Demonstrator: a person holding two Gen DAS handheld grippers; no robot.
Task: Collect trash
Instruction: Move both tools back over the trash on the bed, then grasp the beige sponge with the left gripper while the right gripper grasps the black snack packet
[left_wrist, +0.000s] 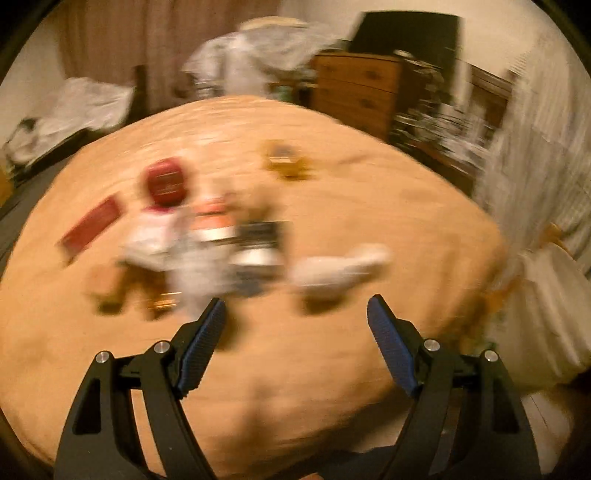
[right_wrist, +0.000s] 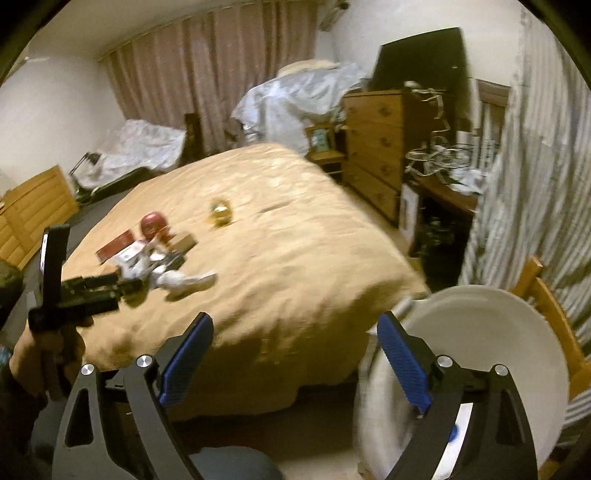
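Trash lies in a cluster on the tan bedspread (left_wrist: 295, 350): a red cup (left_wrist: 165, 181), a red flat packet (left_wrist: 90, 225), white crumpled wrappers (left_wrist: 199, 266), a dark box (left_wrist: 258, 236), a white paper scrap (left_wrist: 341, 269) and a yellow wrapper (left_wrist: 286, 162). The left wrist view is blurred. My left gripper (left_wrist: 295, 306) is open and empty, just short of the cluster; it also shows in the right wrist view (right_wrist: 88, 291). My right gripper (right_wrist: 295, 321) is open and empty off the bed's near corner. The red cup (right_wrist: 153, 225) and yellow wrapper (right_wrist: 221, 212) show there too.
A white round bin (right_wrist: 498, 362) stands right of the bed (right_wrist: 295, 258), beside a wooden chair (right_wrist: 554, 314). A wooden dresser (right_wrist: 376, 147), a cluttered desk (right_wrist: 443, 177) and a striped curtain (right_wrist: 535, 184) are at the right. Covered furniture stands by the back curtains.
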